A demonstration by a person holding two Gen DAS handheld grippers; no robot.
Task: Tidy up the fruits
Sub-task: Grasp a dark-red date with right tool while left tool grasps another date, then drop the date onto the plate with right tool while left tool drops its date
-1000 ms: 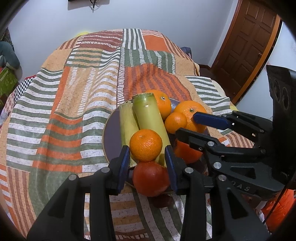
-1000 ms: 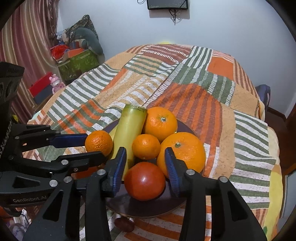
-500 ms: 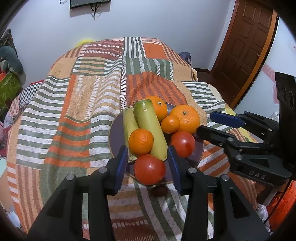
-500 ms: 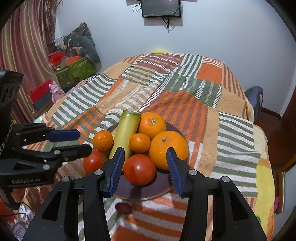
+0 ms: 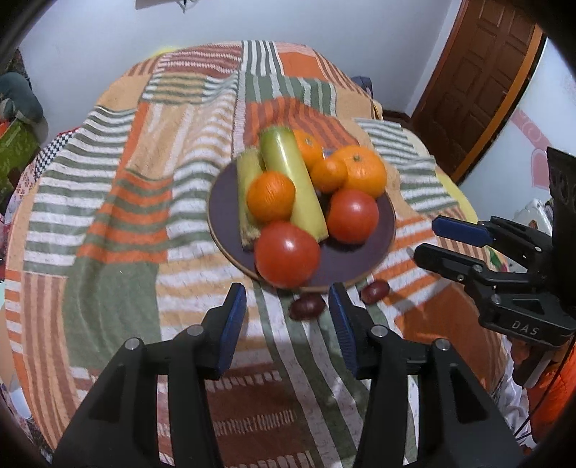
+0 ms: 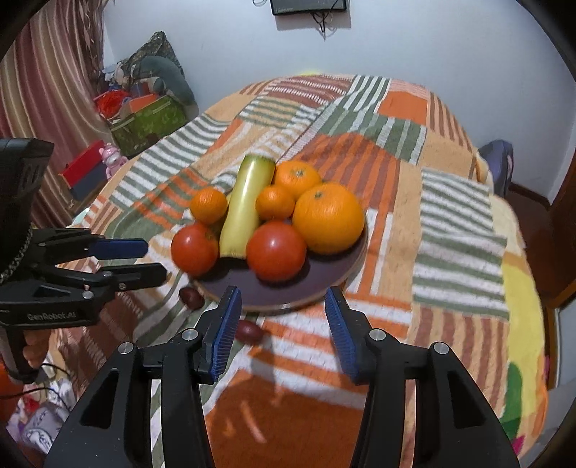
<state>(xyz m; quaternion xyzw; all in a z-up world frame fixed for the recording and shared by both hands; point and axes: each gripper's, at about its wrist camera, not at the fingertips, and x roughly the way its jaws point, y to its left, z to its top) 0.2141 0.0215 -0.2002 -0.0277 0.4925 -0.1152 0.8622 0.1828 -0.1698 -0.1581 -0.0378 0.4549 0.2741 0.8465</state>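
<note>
A dark round plate (image 5: 223, 219) (image 6: 334, 273) sits on the striped bedspread. It holds two red tomatoes (image 5: 287, 253) (image 6: 275, 250), several oranges (image 5: 270, 196) (image 6: 327, 217) and two yellow-green stalks (image 5: 293, 187) (image 6: 243, 207). Two small dark red fruits (image 5: 307, 306) (image 6: 250, 331) lie on the cloth just in front of the plate. My left gripper (image 5: 288, 324) is open and empty, held back from the plate's near rim. My right gripper (image 6: 282, 329) is open and empty, also short of the plate; it shows in the left wrist view (image 5: 441, 241) too.
The patchwork bedspread (image 5: 108, 216) covers the whole bed. A wooden door (image 5: 478, 79) stands at the right. Boxes, toys and a curtain (image 6: 144, 118) crowd the floor left of the bed. A screen (image 6: 309, 7) hangs on the far wall.
Both grippers have pulled back and up from the plate, leaving the tomatoes on it. The two small dark fruits in front of the plate have come into view.
</note>
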